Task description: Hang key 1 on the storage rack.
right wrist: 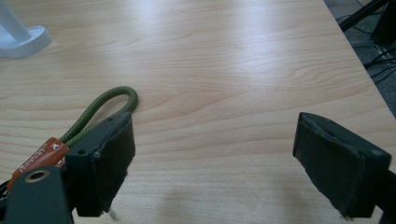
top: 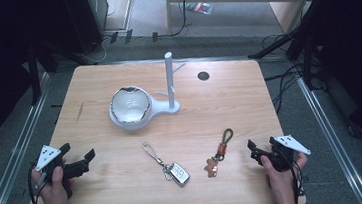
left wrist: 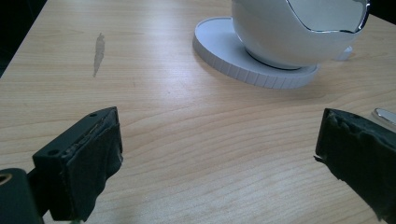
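The green-loop keychain [top: 218, 154] lies flat on the tabletop [top: 128, 197], just beside our right gripper [top: 255, 151]. Its fingers are wide apart, holding nothing. We should grab the loop, maybe for the white stand [top: 170, 83]. Our left gripper [top: 80, 161] is spread wide and holds nothing too.

In the right gripper view, the olive-green cord loop keychain with an orange tag [right wrist: 100, 112] is partly hidden at lower left behind a black jaw, its tag lettering too blurred to read. In the left gripper view, the glossy white bowl on a round ribbed base [left wrist: 280, 42] is cut off by the top edge, and a small silver object [left wrist: 385, 115] at the right edge is cut off beyond telling.
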